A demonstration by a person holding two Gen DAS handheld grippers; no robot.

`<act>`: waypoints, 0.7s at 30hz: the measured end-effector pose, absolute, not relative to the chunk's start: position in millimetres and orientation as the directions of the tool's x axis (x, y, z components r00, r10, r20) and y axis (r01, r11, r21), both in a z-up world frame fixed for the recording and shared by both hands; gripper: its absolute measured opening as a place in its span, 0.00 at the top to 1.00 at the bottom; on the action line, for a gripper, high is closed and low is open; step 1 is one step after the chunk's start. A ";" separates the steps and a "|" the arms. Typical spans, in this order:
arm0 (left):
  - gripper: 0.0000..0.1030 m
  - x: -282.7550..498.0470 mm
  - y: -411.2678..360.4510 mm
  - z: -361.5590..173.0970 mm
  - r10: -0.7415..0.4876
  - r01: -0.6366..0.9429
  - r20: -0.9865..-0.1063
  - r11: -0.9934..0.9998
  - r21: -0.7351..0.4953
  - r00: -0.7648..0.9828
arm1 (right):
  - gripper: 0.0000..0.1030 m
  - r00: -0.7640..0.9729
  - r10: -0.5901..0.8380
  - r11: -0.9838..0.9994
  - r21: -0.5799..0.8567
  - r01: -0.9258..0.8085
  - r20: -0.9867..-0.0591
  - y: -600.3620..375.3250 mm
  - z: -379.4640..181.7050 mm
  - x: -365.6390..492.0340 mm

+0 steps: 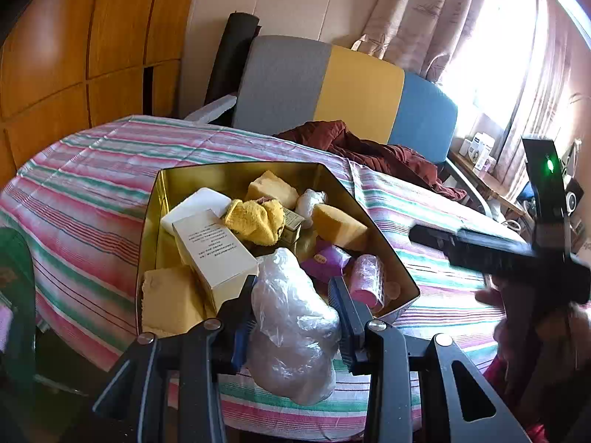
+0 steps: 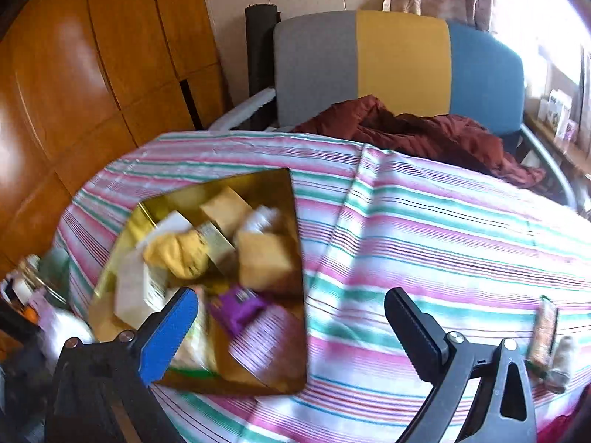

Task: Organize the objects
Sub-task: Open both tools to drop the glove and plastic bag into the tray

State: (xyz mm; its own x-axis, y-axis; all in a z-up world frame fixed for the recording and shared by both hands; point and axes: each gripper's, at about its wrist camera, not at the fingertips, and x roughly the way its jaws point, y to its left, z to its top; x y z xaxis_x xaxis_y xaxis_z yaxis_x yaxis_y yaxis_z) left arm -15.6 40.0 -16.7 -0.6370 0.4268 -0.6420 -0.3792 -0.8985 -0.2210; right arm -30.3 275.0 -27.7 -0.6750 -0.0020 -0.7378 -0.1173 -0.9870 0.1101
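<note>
Presently, a plastic-wrapped bundle (image 1: 291, 317) is gripped by the left gripper (image 1: 295, 288) at the gold tin's (image 1: 177, 181) near edge; the right gripper (image 2: 291, 306) is held agape, empty.

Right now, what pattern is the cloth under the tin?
Pink, green and white stripes on the cloth; clearest from the right wrist.

Tin (image 1: 177, 184): gold metal, glossy, mirror-smooth inner walls.
Bag (image 1: 291, 325) in the left claw (image 1: 293, 295): thin clear plastic, crinkled, shiny.
Sponges (image 1: 340, 227): yellow foam, matt, porous.
Box (image 1: 214, 254): white card, printed, matt.
Cloth (image 1: 255, 221) at frame centre: yellow terry, fuzzy.
Bedspread (image 2: 443, 229): striped woven fabric, matt, creased.
Wardrobe (image 2: 74, 74), upper left: orange wood, glossy.
Claw pad (image 2: 173, 332): blue ribbed plastic.
</note>
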 end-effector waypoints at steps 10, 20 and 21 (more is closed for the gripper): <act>0.55 -30.0 59.3 0.2 0.421 -0.412 -0.626 -0.895 -0.170 -0.656 | 0.00 -0.663 -0.001 -0.977 0.144 -0.160 -0.748 302.3 -37.6 18.7; 0.41 -30.2 63.7 4.6 0.431 -0.418 -0.608 -0.892 -0.173 -0.667 | 0.00 -0.675 0.025 -0.976 0.128 -0.177 -0.738 312.5 -37.2 32.9; 0.41 -28.9 62.3 2.1 0.428 -0.415 -0.613 -0.893 -0.174 -0.664 | 0.00 -0.675 0.026 -0.976 0.127 -0.176 -0.738 312.6 -38.0 33.8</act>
State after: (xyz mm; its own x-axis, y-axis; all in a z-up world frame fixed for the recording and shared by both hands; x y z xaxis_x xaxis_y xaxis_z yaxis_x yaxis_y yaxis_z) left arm -28.9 62.3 2.1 -0.6638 0.4281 -0.6132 -0.4148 -0.8930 -0.1745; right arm 33.8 312.6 -38.0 -0.6746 0.0259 -0.7377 -0.1759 -0.9762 0.1266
